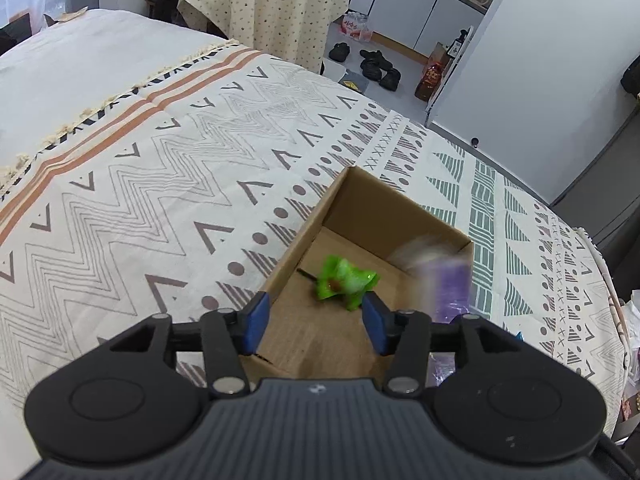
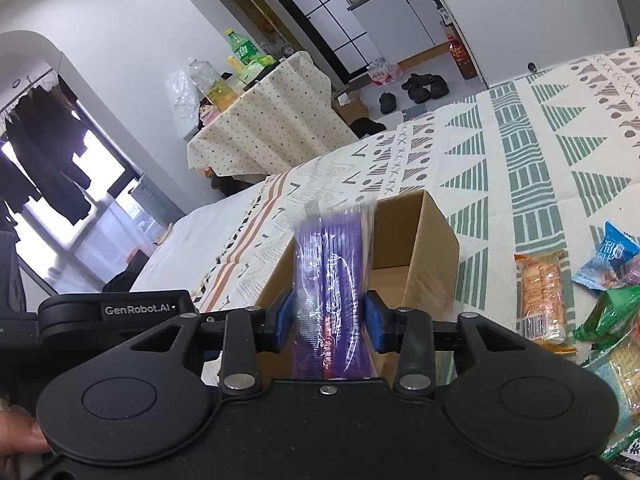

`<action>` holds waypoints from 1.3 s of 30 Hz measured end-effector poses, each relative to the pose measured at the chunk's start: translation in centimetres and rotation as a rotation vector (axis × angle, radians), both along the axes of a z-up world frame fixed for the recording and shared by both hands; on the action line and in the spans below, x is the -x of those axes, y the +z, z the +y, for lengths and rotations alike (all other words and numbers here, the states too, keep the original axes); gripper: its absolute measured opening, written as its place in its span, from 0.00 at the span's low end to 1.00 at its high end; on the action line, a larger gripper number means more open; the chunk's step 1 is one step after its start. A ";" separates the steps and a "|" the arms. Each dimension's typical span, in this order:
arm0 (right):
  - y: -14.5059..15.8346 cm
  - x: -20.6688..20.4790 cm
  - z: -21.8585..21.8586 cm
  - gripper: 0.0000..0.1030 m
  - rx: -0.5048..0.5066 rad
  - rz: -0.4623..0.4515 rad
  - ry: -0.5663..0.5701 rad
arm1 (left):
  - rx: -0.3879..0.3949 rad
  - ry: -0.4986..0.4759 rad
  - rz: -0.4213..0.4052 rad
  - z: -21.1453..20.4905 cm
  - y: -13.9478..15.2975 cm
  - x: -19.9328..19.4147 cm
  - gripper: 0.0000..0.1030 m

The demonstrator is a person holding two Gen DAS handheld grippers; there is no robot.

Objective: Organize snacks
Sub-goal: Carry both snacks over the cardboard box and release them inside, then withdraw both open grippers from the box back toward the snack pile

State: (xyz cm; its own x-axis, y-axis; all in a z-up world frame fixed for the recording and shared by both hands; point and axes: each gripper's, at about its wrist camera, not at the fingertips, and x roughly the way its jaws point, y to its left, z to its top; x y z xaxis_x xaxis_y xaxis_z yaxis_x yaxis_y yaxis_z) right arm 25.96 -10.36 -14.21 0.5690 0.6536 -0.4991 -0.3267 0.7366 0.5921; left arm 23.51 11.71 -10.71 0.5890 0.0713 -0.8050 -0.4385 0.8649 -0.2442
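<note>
A bed point(image 1: 160, 160) under a patterned blanket carries an open cardboard box point(image 1: 360, 216). The right tongs point(image 2: 330, 316) pinch a purple snack packet point(image 2: 332, 264) above the box; best to lower it inside before spreading the jaws. The left tongs point(image 1: 314, 316) hang spread and empty over the box's near end. Inside the box lies one green wrapped snack point(image 1: 344, 282). More packets point(image 2: 542, 296) lie beside the box.

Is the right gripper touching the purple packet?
Touching. The right wrist view shows the right gripper shut on the purple packet, both blue pads pressed against its sides, holding it above the cardboard box.
</note>
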 end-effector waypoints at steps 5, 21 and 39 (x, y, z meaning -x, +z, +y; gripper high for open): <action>0.6 0.5 -0.7 0.40 -0.004 -0.001 -0.022 | -0.009 -0.006 0.003 -0.7 0.2 0.9 0.60; 4.8 4.3 -5.0 0.58 0.145 -0.024 -0.019 | -0.081 -0.013 0.057 -5.3 1.5 4.2 0.86; 6.1 6.9 -11.3 0.87 0.174 -0.031 -0.112 | -0.100 -0.035 -0.023 -10.7 3.8 6.9 1.00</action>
